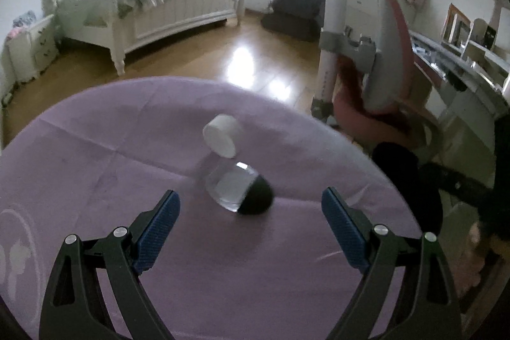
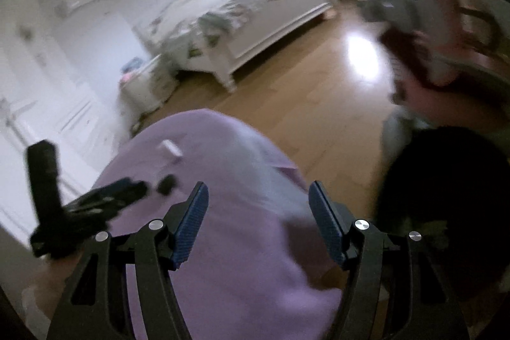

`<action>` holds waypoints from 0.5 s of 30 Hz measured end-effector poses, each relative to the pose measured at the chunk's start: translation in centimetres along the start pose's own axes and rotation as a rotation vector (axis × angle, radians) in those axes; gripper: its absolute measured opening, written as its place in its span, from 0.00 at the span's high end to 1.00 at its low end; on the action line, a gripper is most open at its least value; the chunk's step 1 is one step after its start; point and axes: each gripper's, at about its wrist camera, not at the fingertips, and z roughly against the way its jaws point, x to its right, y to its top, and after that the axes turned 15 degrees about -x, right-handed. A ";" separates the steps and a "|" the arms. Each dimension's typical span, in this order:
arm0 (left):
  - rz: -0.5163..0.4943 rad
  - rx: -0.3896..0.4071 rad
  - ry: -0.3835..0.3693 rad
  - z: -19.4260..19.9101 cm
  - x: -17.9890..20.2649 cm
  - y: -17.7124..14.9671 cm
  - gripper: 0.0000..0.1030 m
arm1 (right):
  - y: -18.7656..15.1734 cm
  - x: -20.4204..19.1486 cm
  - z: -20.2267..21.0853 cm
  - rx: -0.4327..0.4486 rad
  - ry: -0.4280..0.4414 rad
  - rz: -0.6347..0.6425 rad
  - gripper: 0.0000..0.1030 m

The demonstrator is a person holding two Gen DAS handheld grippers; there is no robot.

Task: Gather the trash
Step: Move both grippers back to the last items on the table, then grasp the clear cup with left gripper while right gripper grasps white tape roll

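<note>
clear jar (image 1: pixel 237 190) on its side, contents unclear, white lid (image 1: pixel 222 139) beside

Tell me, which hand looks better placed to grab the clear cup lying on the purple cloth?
Probably the left. Its tongs stand open just short of the clear cup, which lies between their lines. The right tongs are open too, but face the cloth's edge, away from the cup.

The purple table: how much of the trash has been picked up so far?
Nothing looks collected yet. A white cap and a clear cup with a dark end lie on the purple table. Both tongs, left and right, are open and empty. Both pieces remain.
</note>
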 end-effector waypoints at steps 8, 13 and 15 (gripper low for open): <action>-0.013 -0.047 -0.077 -1.7 -1.4 1.7 0.18 | 4.5 -6.6 -4.3 -0.073 0.038 0.170 0.36; -0.076 -0.062 0.013 -1.8 -1.1 1.7 0.46 | 7.0 -9.2 -7.0 -0.117 0.017 0.251 0.36; -0.093 -0.064 0.015 -1.6 -1.2 1.5 0.53 | 7.6 -10.5 -8.2 -0.140 0.004 0.289 0.36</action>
